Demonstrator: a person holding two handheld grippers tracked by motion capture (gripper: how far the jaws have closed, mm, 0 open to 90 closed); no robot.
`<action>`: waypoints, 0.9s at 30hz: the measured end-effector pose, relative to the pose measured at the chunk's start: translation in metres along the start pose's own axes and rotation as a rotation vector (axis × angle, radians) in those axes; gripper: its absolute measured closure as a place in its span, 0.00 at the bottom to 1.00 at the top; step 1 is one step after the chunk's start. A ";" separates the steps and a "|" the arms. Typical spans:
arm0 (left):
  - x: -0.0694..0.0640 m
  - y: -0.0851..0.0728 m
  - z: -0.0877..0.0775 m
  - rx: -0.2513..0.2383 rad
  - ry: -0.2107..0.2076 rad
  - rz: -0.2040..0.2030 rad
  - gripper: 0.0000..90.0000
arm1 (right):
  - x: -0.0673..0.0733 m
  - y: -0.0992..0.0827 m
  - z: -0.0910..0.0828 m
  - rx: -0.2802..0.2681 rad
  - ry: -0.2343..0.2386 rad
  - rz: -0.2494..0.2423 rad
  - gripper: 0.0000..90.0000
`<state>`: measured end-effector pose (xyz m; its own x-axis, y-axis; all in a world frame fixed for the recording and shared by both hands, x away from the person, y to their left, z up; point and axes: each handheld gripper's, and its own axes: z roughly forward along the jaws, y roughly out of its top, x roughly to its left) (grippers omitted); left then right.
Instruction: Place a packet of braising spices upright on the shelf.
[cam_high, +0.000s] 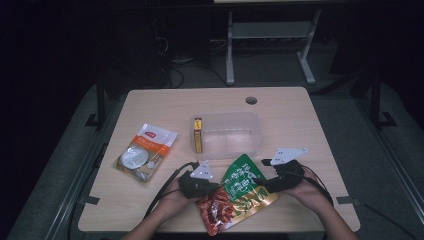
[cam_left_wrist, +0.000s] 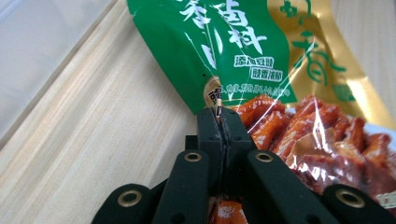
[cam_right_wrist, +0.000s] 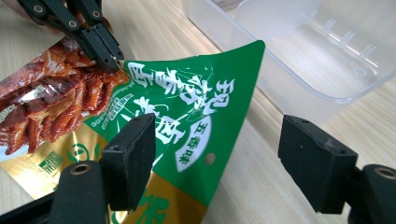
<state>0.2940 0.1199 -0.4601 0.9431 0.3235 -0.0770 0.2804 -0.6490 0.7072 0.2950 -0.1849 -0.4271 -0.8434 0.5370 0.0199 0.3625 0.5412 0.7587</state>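
A snack packet (cam_high: 240, 192), green and gold with a clear window of red-brown pieces, lies near the table's front edge. My left gripper (cam_high: 216, 187) is shut on the packet's left edge. In the left gripper view its jaws (cam_left_wrist: 219, 114) meet on the film where green print (cam_left_wrist: 219, 42) borders the red window. My right gripper (cam_high: 265, 182) sits at the packet's right side and is open. In the right gripper view its jaws (cam_right_wrist: 222, 158) stand wide apart, the packet's green corner (cam_right_wrist: 187, 102) lies between them, and the left gripper (cam_right_wrist: 109, 58) pinches the far edge.
A clear plastic container (cam_high: 227, 132) stands just behind the packet, with a yellow box (cam_high: 198, 134) upright at its left wall. A white pouch (cam_high: 146, 151) lies at the left of the wooden table (cam_high: 300, 125). A round cable hole (cam_high: 251, 100) is near the back edge.
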 end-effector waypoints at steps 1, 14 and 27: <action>0.000 0.000 -0.002 -0.006 -0.003 0.004 0.99 | 0.000 0.000 -0.001 -0.003 -0.001 -0.002 0.30; 0.005 0.000 -0.036 -0.089 0.002 0.017 0.99 | 0.001 0.001 -0.006 -0.051 0.022 0.001 0.30; 0.016 -0.012 -0.088 -0.166 0.062 0.024 0.99 | 0.005 0.019 0.000 -0.111 0.126 0.026 0.30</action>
<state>0.2900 0.1936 -0.4082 0.9349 0.3544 -0.0192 0.2200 -0.5363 0.8148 0.2975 -0.1715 -0.4125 -0.8798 0.4609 0.1164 0.3446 0.4498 0.8239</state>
